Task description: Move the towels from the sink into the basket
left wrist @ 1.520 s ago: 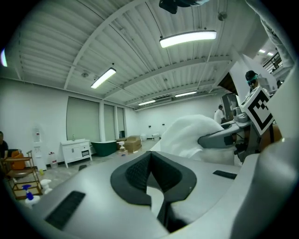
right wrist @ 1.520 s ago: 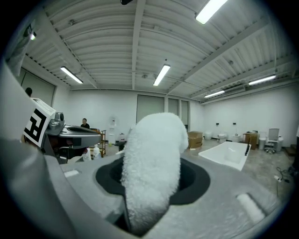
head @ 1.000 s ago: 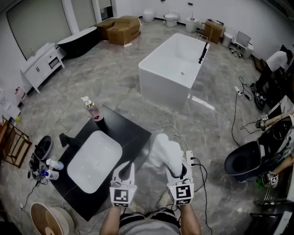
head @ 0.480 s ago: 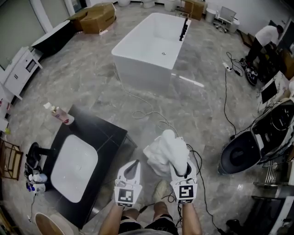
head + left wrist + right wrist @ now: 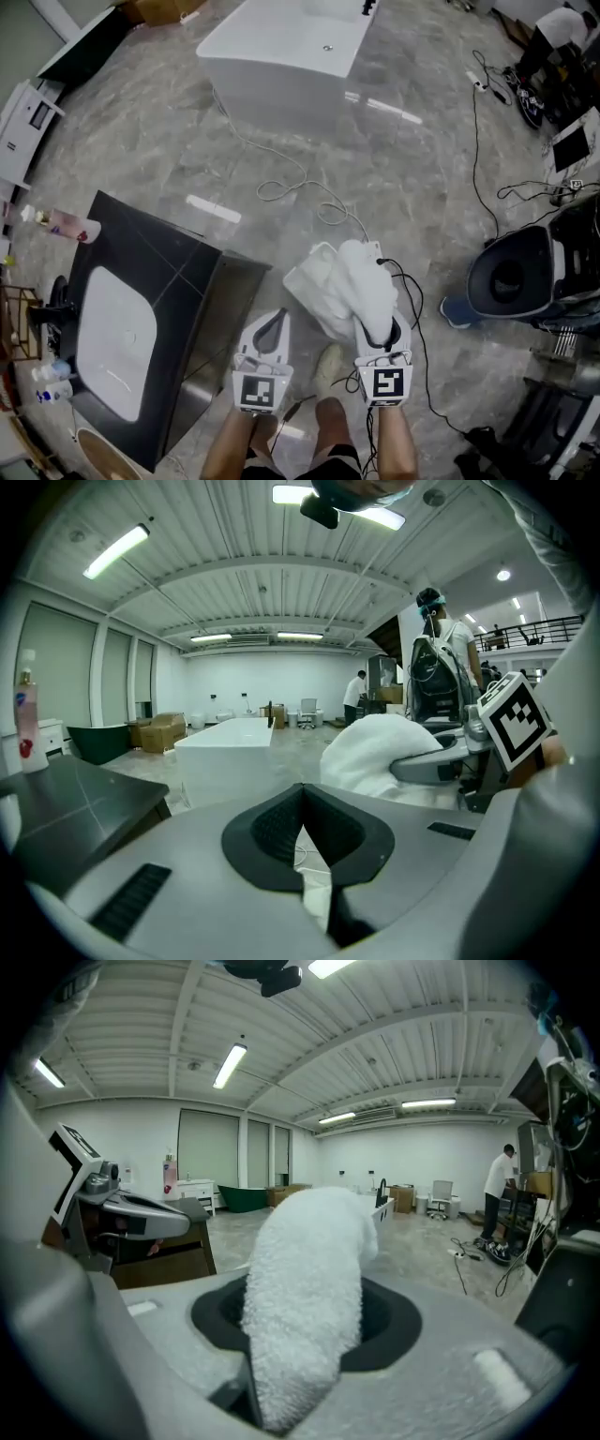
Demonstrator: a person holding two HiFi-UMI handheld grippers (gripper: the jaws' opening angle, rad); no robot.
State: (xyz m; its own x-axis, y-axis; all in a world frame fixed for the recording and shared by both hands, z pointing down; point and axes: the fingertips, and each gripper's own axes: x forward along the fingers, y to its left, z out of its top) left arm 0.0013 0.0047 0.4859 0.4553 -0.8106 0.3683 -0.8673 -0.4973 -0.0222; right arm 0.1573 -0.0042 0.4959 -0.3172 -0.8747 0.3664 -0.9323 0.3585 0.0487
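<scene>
While clamped in the right gripper (image 5: 376, 330), white towel (image 5: 349, 279); left gripper (image 5: 270, 328) closed.

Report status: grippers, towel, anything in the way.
Right gripper shut on white towel. Left gripper shut, empty. Sink looks empty. Cables on floor ahead.

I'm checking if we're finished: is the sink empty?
Empty. The sink shows only a bare white bowl; the towel is outside, pinched in the right claw.
</scene>
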